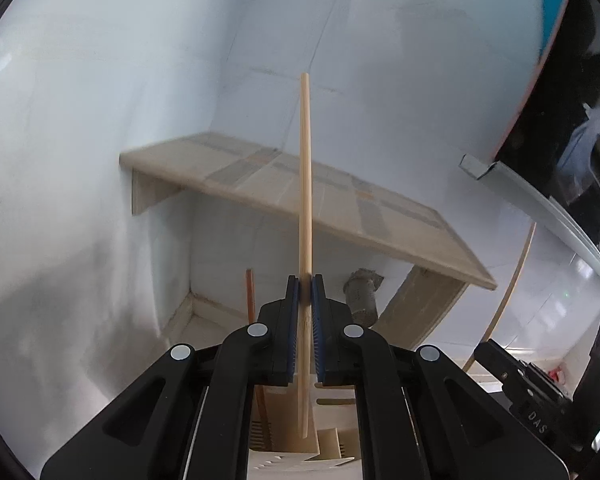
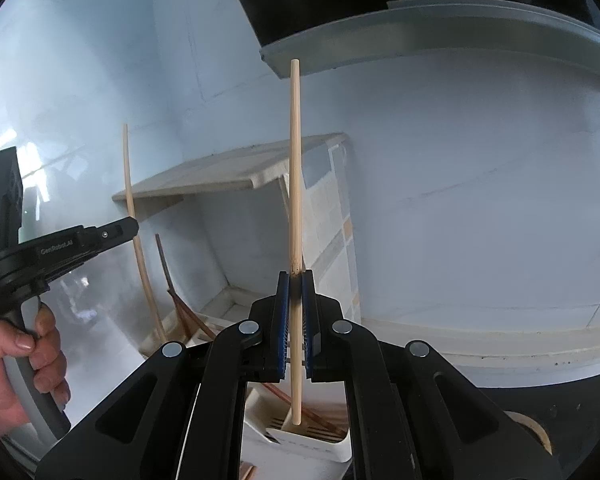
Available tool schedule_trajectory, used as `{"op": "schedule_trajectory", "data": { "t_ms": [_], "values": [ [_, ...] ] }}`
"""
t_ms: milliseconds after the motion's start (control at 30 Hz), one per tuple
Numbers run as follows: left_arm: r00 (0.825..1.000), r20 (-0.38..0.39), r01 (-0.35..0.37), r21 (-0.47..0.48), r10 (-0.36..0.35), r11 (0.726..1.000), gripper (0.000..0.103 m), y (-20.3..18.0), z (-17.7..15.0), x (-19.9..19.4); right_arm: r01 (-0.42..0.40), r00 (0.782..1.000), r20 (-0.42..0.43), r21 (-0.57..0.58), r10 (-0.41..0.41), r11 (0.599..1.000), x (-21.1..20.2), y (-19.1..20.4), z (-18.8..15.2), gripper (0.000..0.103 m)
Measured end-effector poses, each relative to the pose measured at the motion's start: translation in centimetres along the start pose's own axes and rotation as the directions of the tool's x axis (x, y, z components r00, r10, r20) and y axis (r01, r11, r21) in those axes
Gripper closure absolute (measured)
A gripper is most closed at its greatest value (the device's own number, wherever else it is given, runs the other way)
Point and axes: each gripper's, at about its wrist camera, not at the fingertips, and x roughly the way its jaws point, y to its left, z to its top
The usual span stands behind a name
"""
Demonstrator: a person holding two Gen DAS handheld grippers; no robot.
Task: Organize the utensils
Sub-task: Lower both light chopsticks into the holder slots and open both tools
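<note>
Gripping one pale chopstick (image 1: 305,200) upright, left tongs (image 1: 305,280) clenched; right tongs (image 2: 296,276) likewise clamp another chopstick (image 2: 295,160). Wooden shelf (image 1: 260,176) juts from the tiled wall behind; white slotted holder (image 2: 312,444) with darker sticks (image 2: 168,276) below.

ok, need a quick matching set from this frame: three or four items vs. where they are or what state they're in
Items:
1. left tool
2. right tool
3. dark brown chopstick
4. wooden shelf

States/places:
A. fixed to the white wall, nothing visible on top
B. shut on a pale chopstick whose lower tip is at the white utensil holder
C. standing loose, leaning in a holder, no tool on it
D. shut on a pale chopstick, seen crossing in front of the shelf

Pairs: 1-D, 2-B, 3-C, 4-A
</note>
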Motion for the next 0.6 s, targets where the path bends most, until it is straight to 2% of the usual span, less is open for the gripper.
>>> {"op": "schedule_trajectory", "data": {
  "t_ms": [167, 433, 600],
  "values": [
    [1.000, 0.029, -0.009, 0.048, 0.007, 0.999, 0.097, -0.4, -1.2, 0.1, 0.021, 1.000, 0.002, -0.029, -0.021, 0.999, 0.5, 0.1, -1.1, 0.096],
    [0.999, 0.007, -0.037, 0.049, 0.037, 0.998, 0.097, 0.0, -2.7, 1.2, 0.018, 1.000, -0.013, -0.042, -0.018, 0.999, 1.0, 0.0, -1.7, 0.096],
    [0.999, -0.021, -0.026, 0.035, 0.027, 0.999, 0.097, -0.1, -3.1, 1.5, 0.008, 0.999, -0.046, -0.054, -0.011, 0.999, 1.1, -0.1, -1.9, 0.096]
  ]
}}
